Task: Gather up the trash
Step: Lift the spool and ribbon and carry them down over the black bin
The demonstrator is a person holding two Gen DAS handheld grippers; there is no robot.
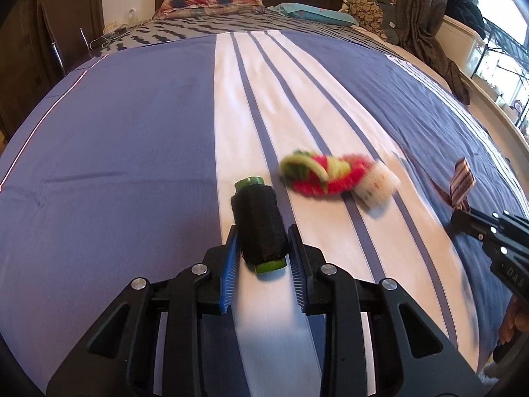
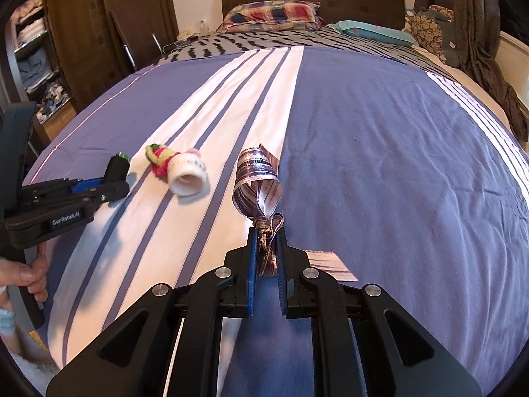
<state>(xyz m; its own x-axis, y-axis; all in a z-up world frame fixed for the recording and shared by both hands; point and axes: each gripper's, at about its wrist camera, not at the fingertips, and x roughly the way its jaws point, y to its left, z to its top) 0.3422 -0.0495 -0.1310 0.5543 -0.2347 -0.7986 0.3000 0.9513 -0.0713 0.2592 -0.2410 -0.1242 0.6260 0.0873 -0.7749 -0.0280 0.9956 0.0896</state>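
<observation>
Spool (image 1: 259, 228) is sitting between the left hand-held gripper (image 1: 261, 231) pads, clamped; the right hand-held gripper (image 2: 267, 235) is pinching ribbon (image 2: 256, 182). Both are hovering over the bed (image 2: 396, 165).

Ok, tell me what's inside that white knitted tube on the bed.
The white knitted tube shows a hollow, pale interior at its open end; nothing visible inside. Its far end is covered by the red-and-green yarn piece.

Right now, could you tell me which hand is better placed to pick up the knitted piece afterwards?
Left: its gripper, holding the black spool, sits nearer the knitted piece.
</observation>
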